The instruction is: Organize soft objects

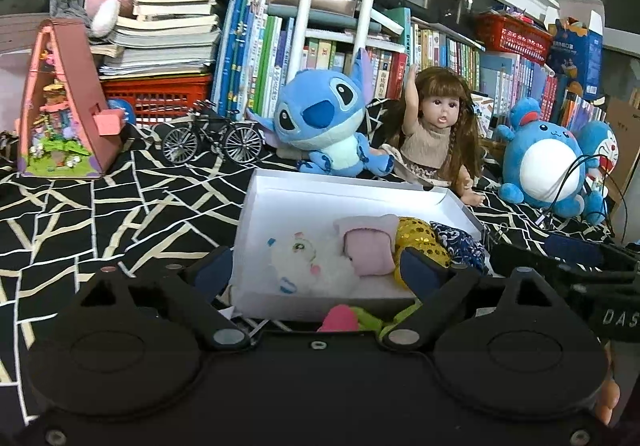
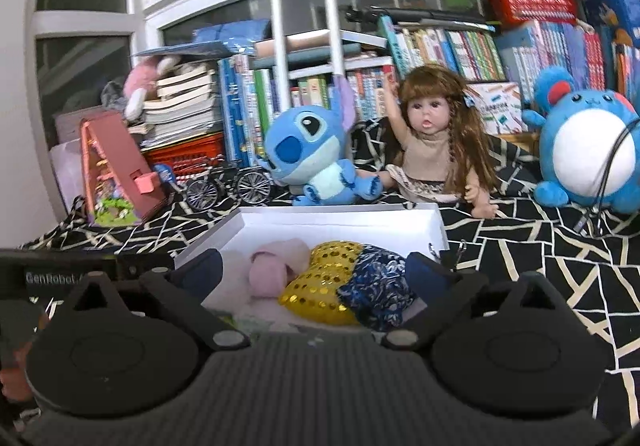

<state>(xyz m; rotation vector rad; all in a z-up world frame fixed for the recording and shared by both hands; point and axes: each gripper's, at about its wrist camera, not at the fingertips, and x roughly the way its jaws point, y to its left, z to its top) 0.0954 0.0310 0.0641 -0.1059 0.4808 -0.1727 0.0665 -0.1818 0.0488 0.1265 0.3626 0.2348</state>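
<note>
Soft toys lie together in the white box (image 1: 256,230): a white plush (image 1: 308,262) on the left, a pink roll (image 1: 370,252) touching it, then a gold sequined cushion (image 2: 324,278) and a blue patterned pouch (image 2: 378,286). A pink and green plush (image 1: 352,320) sits just outside the near wall. Both grippers hover over the near edge, the left gripper (image 1: 318,270) and right gripper (image 2: 316,274) with fingers spread wide and nothing between them. Beyond the box, on the black patterned cloth (image 1: 120,205), sit a blue Stitch plush (image 1: 320,121), a doll (image 1: 436,129) and a round blue plush (image 1: 548,161).
</note>
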